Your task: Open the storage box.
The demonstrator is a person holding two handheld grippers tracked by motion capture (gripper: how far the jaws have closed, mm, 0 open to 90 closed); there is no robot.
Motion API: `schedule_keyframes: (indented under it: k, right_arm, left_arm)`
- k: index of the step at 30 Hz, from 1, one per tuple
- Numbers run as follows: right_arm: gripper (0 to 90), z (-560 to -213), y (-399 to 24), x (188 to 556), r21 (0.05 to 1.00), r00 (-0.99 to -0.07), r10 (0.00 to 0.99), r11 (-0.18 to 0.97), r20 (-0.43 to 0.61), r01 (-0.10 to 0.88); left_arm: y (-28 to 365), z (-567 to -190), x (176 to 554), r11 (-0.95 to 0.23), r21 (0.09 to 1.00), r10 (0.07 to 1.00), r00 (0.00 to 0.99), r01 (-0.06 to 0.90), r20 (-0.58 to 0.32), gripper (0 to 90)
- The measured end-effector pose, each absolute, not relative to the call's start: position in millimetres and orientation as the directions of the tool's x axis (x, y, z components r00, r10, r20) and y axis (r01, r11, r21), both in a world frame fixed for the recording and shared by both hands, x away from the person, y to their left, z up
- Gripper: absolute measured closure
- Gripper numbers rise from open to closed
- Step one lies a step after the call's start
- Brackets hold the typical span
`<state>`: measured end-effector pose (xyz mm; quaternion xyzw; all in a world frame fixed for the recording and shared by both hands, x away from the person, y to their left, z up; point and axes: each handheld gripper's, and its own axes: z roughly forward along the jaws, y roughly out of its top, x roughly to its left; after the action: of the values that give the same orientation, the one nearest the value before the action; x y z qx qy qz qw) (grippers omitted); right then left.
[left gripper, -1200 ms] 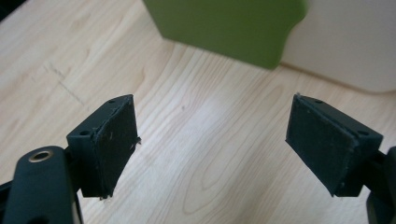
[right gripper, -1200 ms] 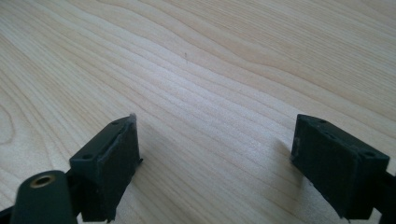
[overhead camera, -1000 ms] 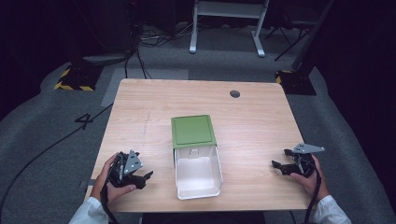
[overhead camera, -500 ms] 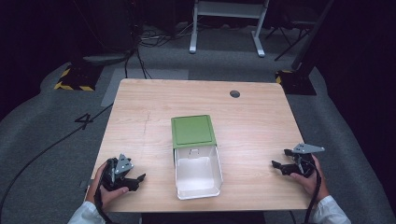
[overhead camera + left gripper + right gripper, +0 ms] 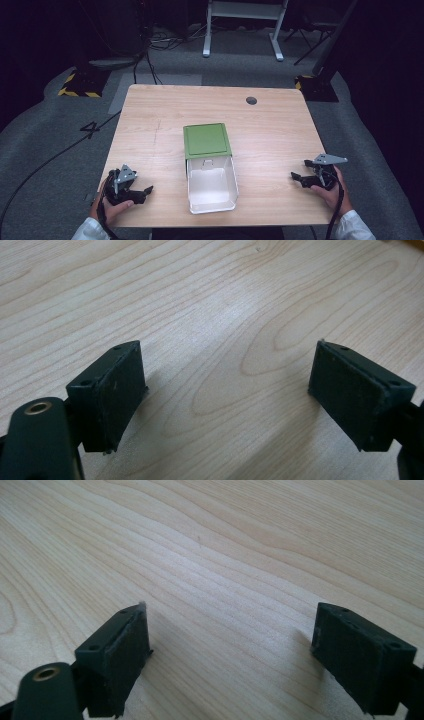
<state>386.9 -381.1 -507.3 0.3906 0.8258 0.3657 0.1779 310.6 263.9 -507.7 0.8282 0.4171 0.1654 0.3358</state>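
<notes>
While no writing reads, both tools (image 5: 145, 191) (image 5: 296, 176) gape over the table (image 5: 150, 125).

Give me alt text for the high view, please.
A white box with its green lid open sits mid-table. The left gripper and right gripper, jaws open, rest near the table's front corners, apart from the box.

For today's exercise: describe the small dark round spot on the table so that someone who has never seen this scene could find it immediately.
Start at the wooden table in the high view and go to its far edge, away from the person. The dark round spot sits near the far right corner, beyond the green lid of the white box. It is small, round, and lies flat in the tabletop.
</notes>
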Motion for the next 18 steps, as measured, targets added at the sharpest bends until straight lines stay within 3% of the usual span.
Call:
schedule_keyframes:
  k: [18]
  right_arm:
    - [15.5,-507.3,-381.2,386.9,0.743,-0.632,0.775,0.427,-0.007,0.515]
  left_arm:
    - [263.9,-507.6,312.4,-0.426,0.695,0.804,0.595,0.579,-0.004,15.1]
